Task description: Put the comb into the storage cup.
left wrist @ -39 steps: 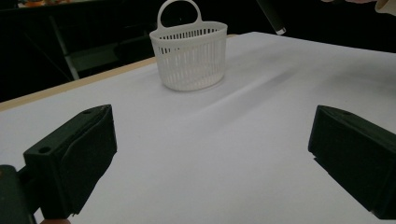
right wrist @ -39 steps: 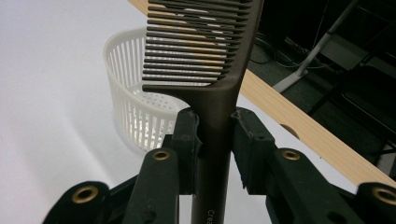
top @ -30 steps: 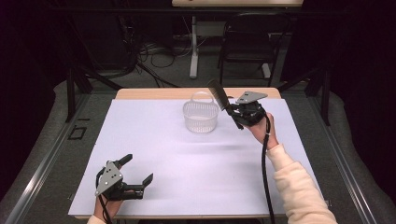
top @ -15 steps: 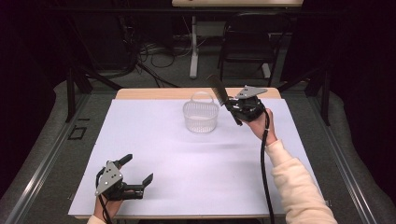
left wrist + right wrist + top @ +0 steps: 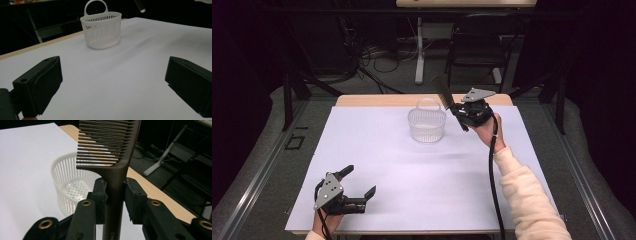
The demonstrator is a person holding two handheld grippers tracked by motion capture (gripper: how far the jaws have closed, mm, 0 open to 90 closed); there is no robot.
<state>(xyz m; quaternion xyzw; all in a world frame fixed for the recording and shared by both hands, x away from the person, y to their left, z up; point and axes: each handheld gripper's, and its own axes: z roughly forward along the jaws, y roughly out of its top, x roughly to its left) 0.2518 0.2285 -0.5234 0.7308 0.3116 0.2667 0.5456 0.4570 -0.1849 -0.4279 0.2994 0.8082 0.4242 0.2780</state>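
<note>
A dark brown comb [image 5: 113, 157] stands clamped by its handle in my right gripper [image 5: 115, 195], its teeth pointing left in the right gripper view. In the high view the comb [image 5: 443, 93] slants up and left from the right gripper [image 5: 460, 114], which hovers just right of a white slotted basket [image 5: 427, 124] with a loop handle. Directly below the comb's teeth, the basket [image 5: 71, 185] looks empty. My left gripper [image 5: 359, 187] rests open near the table's front left, nothing between its jaws. Far ahead of it stands the basket [image 5: 101, 28].
A white sheet [image 5: 412, 170] covers the table; a strip of wooden edge [image 5: 372, 100] shows at the back. Beyond the table are a dark chair [image 5: 479, 47], cables on the floor and a white stand [image 5: 419, 55].
The right gripper has shifted the comb slightly, its tip a little nearer over the basket. The left gripper has stayed in place.
</note>
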